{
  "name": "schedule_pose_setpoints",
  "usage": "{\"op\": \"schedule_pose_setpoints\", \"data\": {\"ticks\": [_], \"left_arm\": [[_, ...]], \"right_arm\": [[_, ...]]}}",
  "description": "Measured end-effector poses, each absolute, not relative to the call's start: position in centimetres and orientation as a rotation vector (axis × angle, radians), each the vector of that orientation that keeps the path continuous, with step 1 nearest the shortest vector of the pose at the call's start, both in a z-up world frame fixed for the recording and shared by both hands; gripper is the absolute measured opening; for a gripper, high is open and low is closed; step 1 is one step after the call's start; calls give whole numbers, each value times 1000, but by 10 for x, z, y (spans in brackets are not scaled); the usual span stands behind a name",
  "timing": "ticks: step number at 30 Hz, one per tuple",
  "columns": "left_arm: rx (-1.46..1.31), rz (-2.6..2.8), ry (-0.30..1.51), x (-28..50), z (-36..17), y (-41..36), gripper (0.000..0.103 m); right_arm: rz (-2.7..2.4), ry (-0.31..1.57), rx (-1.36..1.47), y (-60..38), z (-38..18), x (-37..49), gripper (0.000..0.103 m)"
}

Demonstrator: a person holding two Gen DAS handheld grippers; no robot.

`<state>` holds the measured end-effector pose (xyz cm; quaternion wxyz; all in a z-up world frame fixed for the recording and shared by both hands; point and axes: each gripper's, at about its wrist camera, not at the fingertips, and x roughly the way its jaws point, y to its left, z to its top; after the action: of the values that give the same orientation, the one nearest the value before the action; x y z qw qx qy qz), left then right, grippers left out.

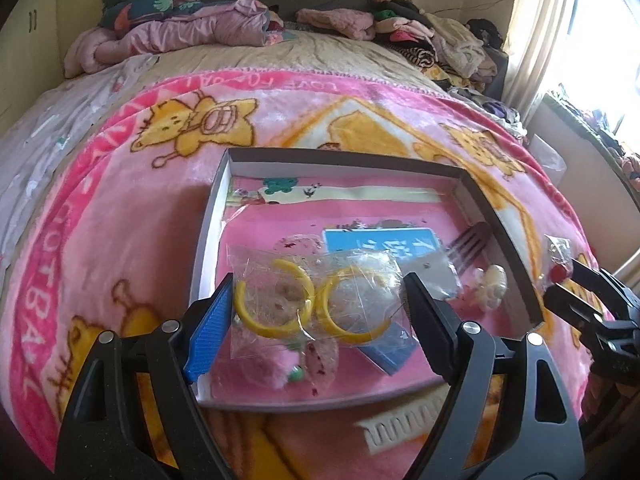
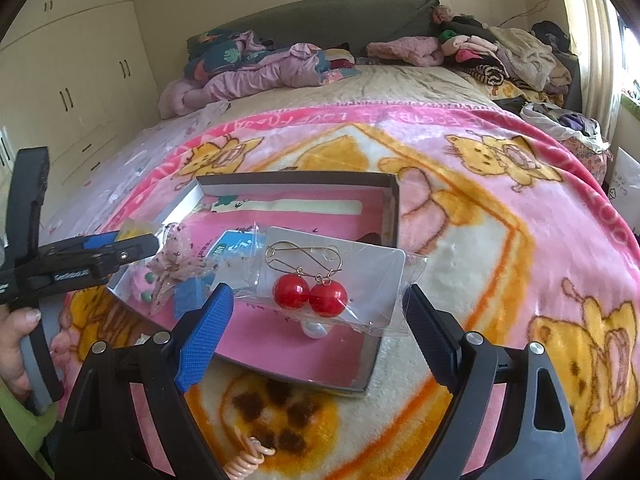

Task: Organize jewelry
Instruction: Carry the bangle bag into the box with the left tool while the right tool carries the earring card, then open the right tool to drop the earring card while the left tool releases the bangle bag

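Left wrist view: the left gripper (image 1: 318, 312) has its fingers clamped on a clear bag of yellow hoop earrings (image 1: 310, 304), one finger on each side of it. Behind the bag lies the open box (image 1: 340, 160) on the pink blanket (image 1: 120, 208) of the bed.

Right wrist view: the right gripper (image 2: 318, 312) has its fingers clamped on a clear bag of red ball earrings (image 2: 310, 296), held over the box's near right corner.
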<state>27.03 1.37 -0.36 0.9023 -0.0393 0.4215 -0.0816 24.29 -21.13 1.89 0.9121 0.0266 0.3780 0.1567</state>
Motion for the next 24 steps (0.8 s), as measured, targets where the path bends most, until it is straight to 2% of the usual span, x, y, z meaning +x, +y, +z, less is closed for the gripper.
{"op": "schedule_pose_setpoints", "data": {"ticks": [24], "left_arm": [[-112, -134, 914, 301, -24, 43, 73]], "right_arm": [[458, 857, -52, -128, -9, 263, 85]]}}
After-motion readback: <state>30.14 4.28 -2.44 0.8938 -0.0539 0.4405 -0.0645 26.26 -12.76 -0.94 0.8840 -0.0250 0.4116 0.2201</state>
